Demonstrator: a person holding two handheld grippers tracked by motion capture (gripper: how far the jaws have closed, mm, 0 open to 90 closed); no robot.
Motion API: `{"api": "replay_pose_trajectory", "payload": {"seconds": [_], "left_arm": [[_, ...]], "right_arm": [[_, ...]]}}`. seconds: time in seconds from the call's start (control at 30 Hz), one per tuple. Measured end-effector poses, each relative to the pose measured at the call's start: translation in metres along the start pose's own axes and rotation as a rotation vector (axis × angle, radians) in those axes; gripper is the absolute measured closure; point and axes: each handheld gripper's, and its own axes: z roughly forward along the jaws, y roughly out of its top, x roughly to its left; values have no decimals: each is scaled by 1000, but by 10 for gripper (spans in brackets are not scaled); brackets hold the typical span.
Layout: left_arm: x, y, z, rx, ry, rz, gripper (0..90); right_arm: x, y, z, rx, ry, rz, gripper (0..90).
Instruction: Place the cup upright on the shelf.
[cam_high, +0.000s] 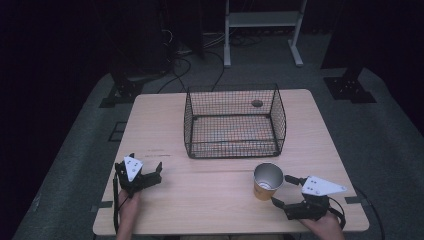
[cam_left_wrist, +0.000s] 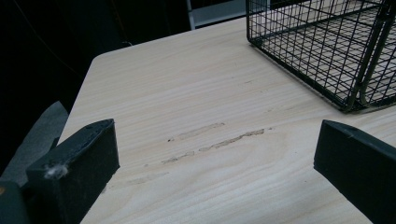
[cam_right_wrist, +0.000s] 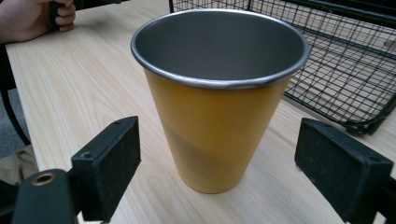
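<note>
1. Right gripper (cam_high: 282, 190) sits at the near right of the table (cam_high: 210, 210), held by a hand (cam_high: 327, 226) coming in from the bottom edge; jaws spread wide, nothing between the pads but air and the cup ahead
2. Cup (cam_high: 267, 181), yellow outside with a metal rim and grey inside, stands upright on the table just in front of those jaws; in the right gripper view it (cam_right_wrist: 219, 98) rises between them, touching neither
3. Left gripper (cam_high: 145, 172) rests at the near left, well apart from the cup, also held by a hand (cam_high: 129, 207); jaws apart, bare wood between them with some scuff marks (cam_left_wrist: 215, 140)
4. Basket (cam_high: 235, 122), black wire, stands mid-table beyond the cup, open top; its near corner (cam_left_wrist: 345, 88) shows ahead and right of the left jaws
5. Beyond the table: grey floor, cables, a white stand (cam_high: 262, 20)
</note>
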Motion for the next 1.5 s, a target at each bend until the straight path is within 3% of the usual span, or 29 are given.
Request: {"api": "replay_pose_trajectory", "payload": {"seconds": [0.83, 1.5], "left_arm": [[0, 0, 0, 1, 0, -1, 0], [0, 0, 0, 1, 0, 1, 0]], "right_arm": [[-1, 10, 26, 21, 3, -5, 131], [-3, 14, 30, 11, 15, -5, 139]]}}
